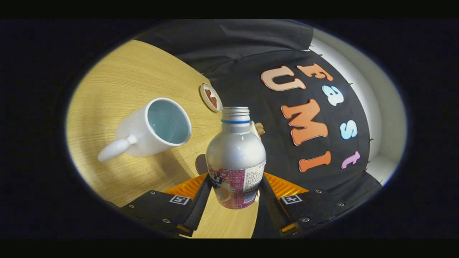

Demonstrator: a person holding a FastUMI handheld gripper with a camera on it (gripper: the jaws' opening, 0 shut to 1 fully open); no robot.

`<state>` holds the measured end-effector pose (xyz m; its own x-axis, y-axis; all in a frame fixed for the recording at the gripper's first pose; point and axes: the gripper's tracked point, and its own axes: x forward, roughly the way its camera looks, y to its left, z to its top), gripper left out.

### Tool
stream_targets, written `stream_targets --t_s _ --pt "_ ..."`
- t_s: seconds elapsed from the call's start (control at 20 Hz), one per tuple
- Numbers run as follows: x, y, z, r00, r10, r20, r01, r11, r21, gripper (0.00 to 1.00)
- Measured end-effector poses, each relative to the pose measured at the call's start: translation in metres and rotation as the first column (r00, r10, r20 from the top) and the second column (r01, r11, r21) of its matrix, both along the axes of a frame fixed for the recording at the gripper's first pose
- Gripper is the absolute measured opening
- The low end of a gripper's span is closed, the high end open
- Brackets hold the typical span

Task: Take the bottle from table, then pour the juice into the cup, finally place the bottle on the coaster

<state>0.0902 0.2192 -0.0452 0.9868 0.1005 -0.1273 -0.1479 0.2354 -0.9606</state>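
A silver bottle [235, 157] with a pink label and a blue ring under its uncapped neck sits between my two fingers, lifted off the wooden table [118, 86]. My gripper [235, 190] is shut on the bottle's lower body, both black pads pressing its sides. A white cup [154, 129] with a pale blue inside stands on the table beside the bottle's neck, its handle pointing toward me. A small round coaster [211, 97] with a brown pattern lies beyond the cup, near the table's far edge.
The black cloth wall [251, 46] hangs right behind the table's far edge. A small tan object [259, 129] peeks out behind the bottle's shoulder. Bare wood stretches around the cup.
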Motion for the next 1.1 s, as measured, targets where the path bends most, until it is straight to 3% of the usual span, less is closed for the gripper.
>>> stream_targets --t_s 0.55,1.1 --pt "0.003 -0.004 0.005 0.998 0.027 0.053 -0.016 0.979 -0.205 0.76" --pt "0.008 -0.006 0.018 0.994 0.062 0.091 -0.023 0.925 -0.378 0.77"
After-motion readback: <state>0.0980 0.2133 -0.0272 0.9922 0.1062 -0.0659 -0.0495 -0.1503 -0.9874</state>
